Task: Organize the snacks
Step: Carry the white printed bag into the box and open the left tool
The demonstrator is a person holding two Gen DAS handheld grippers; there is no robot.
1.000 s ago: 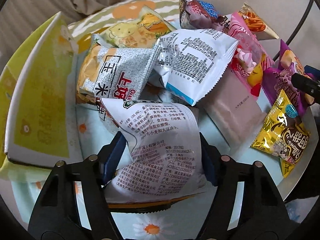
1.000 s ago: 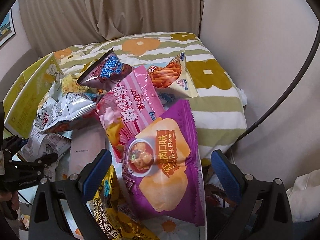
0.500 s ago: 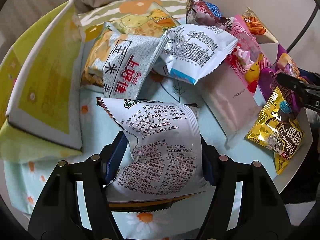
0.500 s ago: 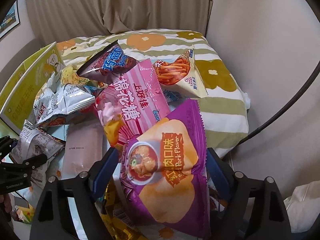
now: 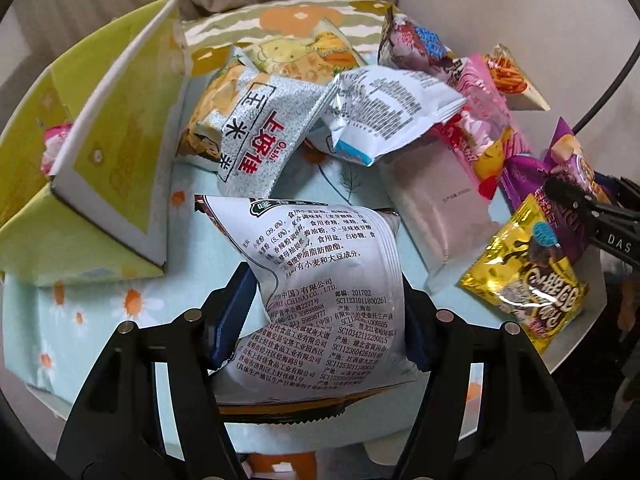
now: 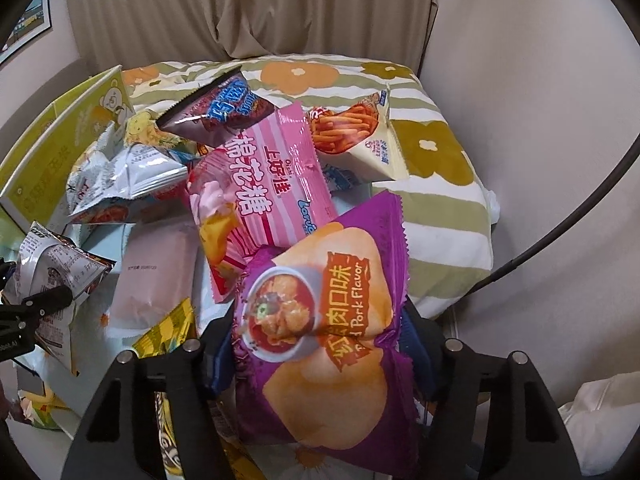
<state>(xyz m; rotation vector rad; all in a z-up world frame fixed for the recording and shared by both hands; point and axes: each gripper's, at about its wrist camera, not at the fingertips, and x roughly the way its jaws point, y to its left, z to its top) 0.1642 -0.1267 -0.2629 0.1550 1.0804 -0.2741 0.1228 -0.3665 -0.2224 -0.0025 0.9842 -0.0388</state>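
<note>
Both cams ride on the handheld grippers and tilt steeply down at the table [image 5: 592, 312], really close in; left one sits nearer the yellow box [image 5: 120, 152], right one by the wall [image 6: 520, 120]; they share the middle pile, like the pink bag [image 5: 484, 120] [image 6: 264, 184], and each catches the other gripper at its edge.

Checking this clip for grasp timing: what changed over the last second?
The right tool went from wide open to pinching the purple bag, its jaws closing and creasing it. The left tool kept its grip on the white bag, drawing it back slightly from the pile. The other snacks and the yellow box stayed put.
</note>
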